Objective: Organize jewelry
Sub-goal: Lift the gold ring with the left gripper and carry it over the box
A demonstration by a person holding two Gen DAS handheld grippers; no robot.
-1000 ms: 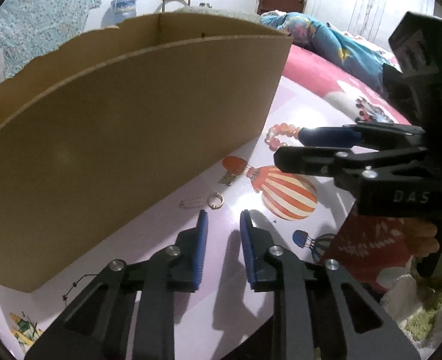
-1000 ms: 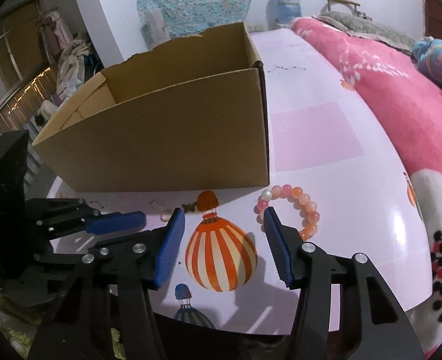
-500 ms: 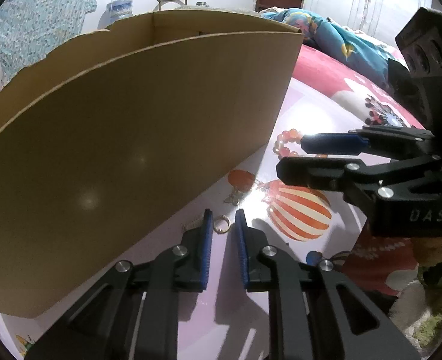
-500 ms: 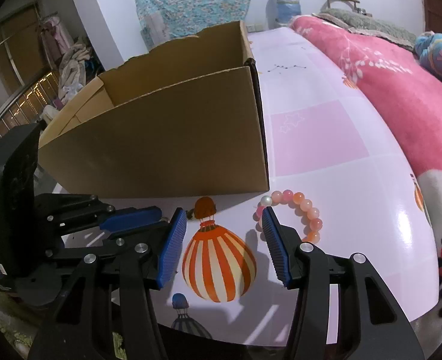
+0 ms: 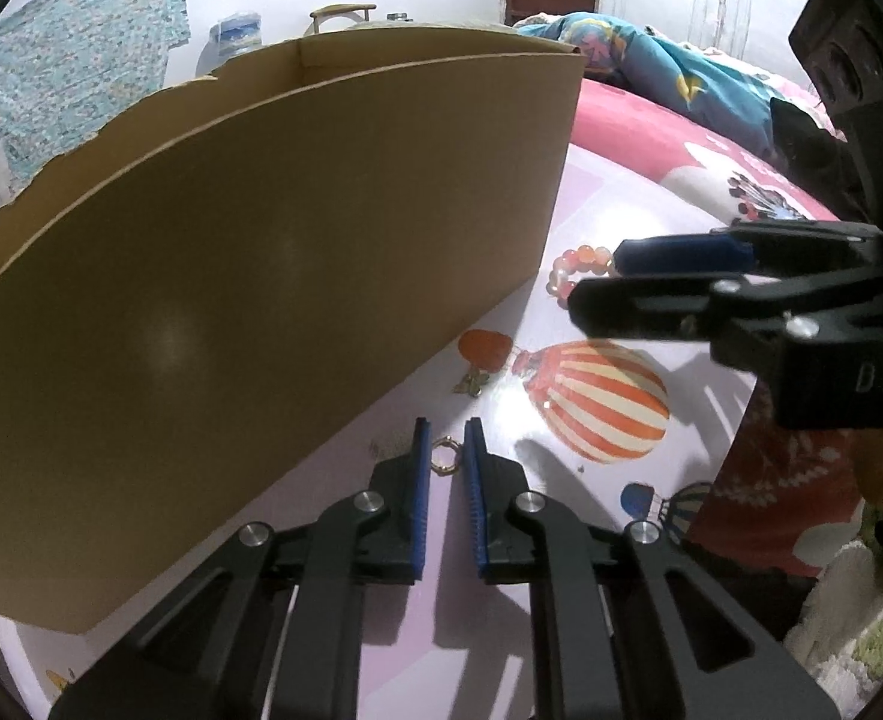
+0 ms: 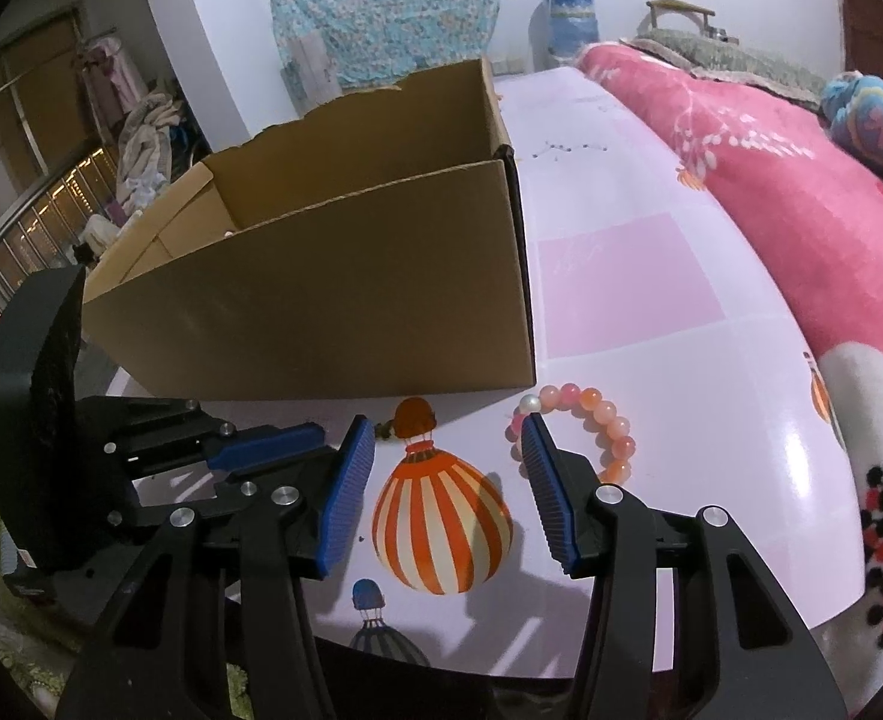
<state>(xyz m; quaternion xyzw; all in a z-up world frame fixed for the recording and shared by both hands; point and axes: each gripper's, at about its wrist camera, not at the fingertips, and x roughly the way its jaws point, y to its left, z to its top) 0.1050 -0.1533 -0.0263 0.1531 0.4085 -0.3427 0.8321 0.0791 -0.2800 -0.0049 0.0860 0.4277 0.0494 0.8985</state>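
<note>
A small gold ring (image 5: 443, 457) lies on the pink tabletop between the blue pads of my left gripper (image 5: 446, 427), whose jaws stand narrowly apart around it without touching. A small gold charm (image 5: 472, 383) lies just beyond. A pink and orange bead bracelet (image 6: 585, 429) lies to the right of the open cardboard box (image 6: 345, 312). It also shows in the left wrist view (image 5: 573, 267). My right gripper (image 6: 447, 429) is wide open and empty, low over the table, its right pad at the bracelet's near edge.
The box wall (image 5: 231, 276) stands close on the left of my left gripper. A thin chain (image 6: 567, 149) lies on the table beyond the box. A pink blanket (image 6: 789, 192) lies along the right. The table's front edge (image 6: 501, 669) is just below my right gripper.
My left gripper moved forward to the gold ring and its jaws narrowed around it. My right gripper moved slightly forward toward the bracelet, still wide open.
</note>
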